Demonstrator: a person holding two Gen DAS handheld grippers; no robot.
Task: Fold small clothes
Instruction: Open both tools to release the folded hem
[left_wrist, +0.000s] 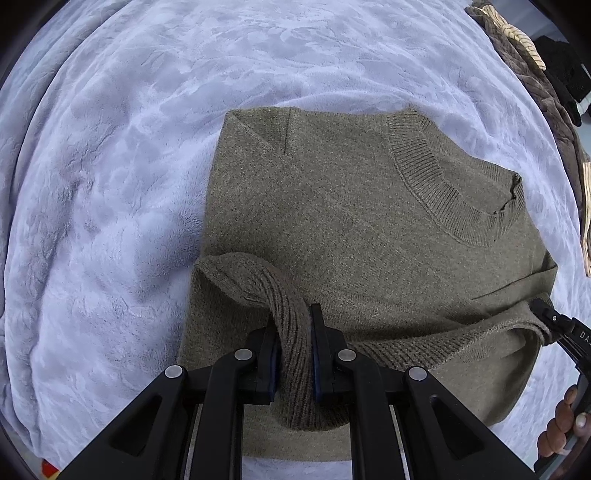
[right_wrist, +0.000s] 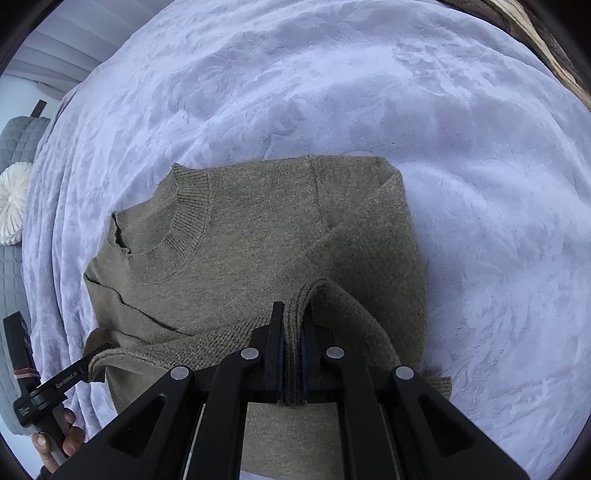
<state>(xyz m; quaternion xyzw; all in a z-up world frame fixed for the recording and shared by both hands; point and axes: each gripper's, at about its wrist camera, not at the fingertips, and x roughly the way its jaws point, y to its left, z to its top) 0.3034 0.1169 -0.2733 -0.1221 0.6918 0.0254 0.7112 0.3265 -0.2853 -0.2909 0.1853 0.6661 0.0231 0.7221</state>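
Observation:
An olive knit sweater (left_wrist: 332, 206) lies flat on a lavender plush blanket (left_wrist: 129, 184), its ribbed collar (left_wrist: 443, 184) towards the far side. The sleeves are folded in over the body. My left gripper (left_wrist: 295, 325) is shut on the left end of the ribbed hem, which bunches up between its pads. In the right wrist view my right gripper (right_wrist: 293, 317) is shut on the hem's other end over the sweater (right_wrist: 240, 229). The hem stretches between the two, lifted slightly above the body. Each gripper shows at the other view's edge: the right gripper (left_wrist: 537, 308), the left gripper (right_wrist: 90, 356).
A heap of brown and striped clothes (left_wrist: 524, 74) and a black item (left_wrist: 565, 77) lie at the blanket's far right edge. A grey quilted cushion (right_wrist: 14, 140) and a white round pillow (right_wrist: 13, 203) sit at the left. A hand (right_wrist: 62, 439) grips the left tool's handle.

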